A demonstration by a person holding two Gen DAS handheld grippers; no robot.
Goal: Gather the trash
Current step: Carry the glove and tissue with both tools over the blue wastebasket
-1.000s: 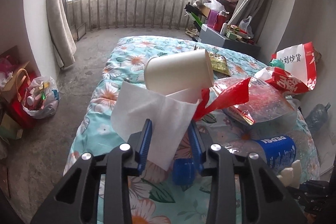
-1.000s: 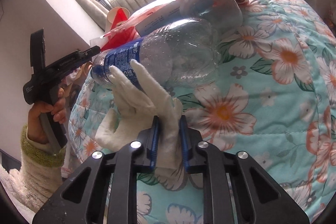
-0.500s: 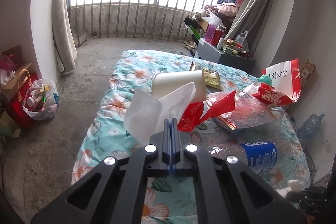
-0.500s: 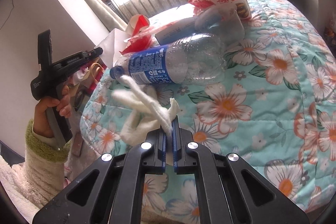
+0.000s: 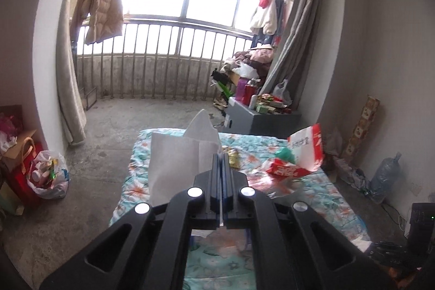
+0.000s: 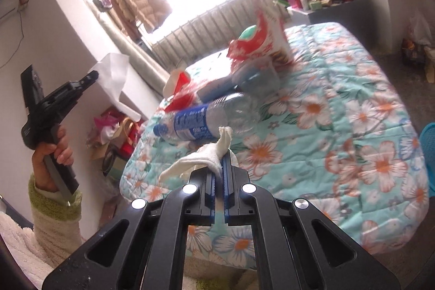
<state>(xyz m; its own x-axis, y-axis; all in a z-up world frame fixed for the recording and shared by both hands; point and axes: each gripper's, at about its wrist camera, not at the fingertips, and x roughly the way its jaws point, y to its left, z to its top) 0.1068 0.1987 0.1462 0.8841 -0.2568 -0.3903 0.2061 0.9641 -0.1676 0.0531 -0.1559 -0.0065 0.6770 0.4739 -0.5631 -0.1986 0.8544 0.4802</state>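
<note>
Floral quilt (image 6: 339, 127), the landmark: trash pile at its window-side half, Pepsi bottle (image 6: 201, 121) near its front edge. Both grippers have risen clear of the quilt since a second ago. Left gripper (image 5: 221, 154) now clamps a white tissue (image 5: 176, 162); right gripper (image 6: 221, 154) pinches a white glove (image 6: 212, 156). Two pieces lifted; most trash remains.

on the bed (image 6: 353, 105) a bottle (image 6: 206, 118) lies on its side, with a snack bag (image 6: 261, 40) behind it (nearer the window). a tissue (image 5: 176, 165) sits in the left tool (image 5: 221, 156), a glove (image 6: 209, 156) in the right tool (image 6: 220, 167), above the bed's near edge.
</note>
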